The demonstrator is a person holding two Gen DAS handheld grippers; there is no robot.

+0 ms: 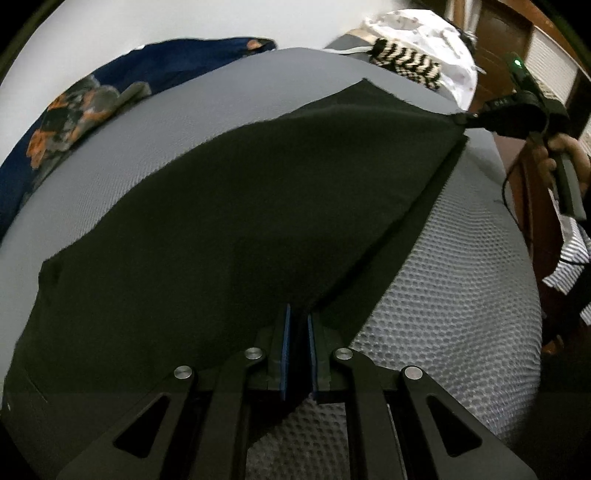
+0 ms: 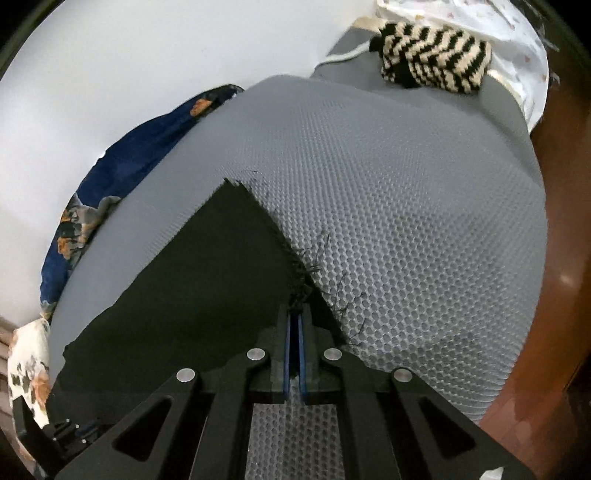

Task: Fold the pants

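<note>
Lying dark and flat across the grey honeycomb-textured mattress [image 1: 461, 295], the black pants [image 1: 221, 221] spread in one broad sheet, with a second layer showing as a narrow band along the right edge in the left wrist view. The cloth is matte and plain, and its cut end is frayed: loose black threads [image 2: 332, 288] trail onto the mattress in the right wrist view. Left claw [image 1: 297, 321] is pressed together on the near edge of the pants, blue pads nipping the fabric. Right claw [image 2: 295, 314] is pinching the frayed corner of the pants, pads tight together; from the left wrist view that same corner is pulled taut off the bed, a hand [image 1: 561, 151] gripping the handle. One pair of pants, two claws. Beyond: one zebra-striped knit item [image 2: 432, 62], one navy floral cloth [image 2: 122, 184], one white dotted cloth [image 1: 417, 29].
</note>
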